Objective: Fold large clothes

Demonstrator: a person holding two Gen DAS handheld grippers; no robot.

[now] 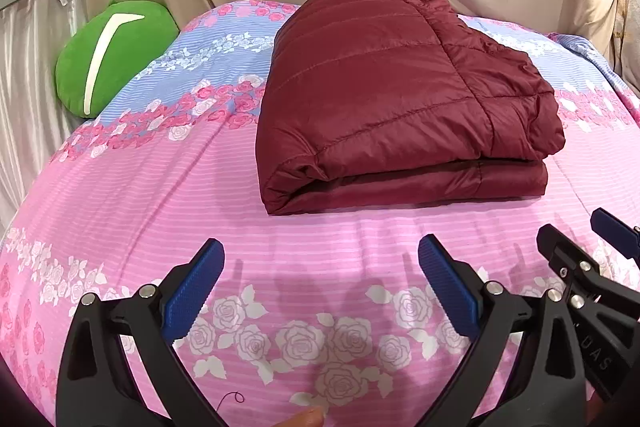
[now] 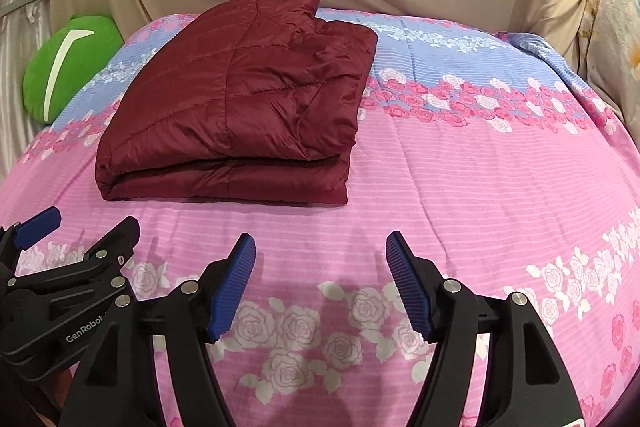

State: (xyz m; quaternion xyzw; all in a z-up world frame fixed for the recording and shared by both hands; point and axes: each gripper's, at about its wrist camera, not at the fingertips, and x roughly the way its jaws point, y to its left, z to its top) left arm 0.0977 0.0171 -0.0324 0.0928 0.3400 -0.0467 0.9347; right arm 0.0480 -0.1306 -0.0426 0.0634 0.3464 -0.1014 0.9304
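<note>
You're getting bright, even light from above in both views — soft shadows are falling on the bedspread [image 1: 160, 195] under the fingers [image 1: 192, 291]. Fisheye is bending the edges, corners are going dark — focus is staying sharp.

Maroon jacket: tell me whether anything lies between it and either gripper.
Nothing visible does. The folded maroon jacket lies on the floral bedspread, and only bare bedspread separates it from the open left gripper and open right gripper. The green cushion sits off to the side.
</note>
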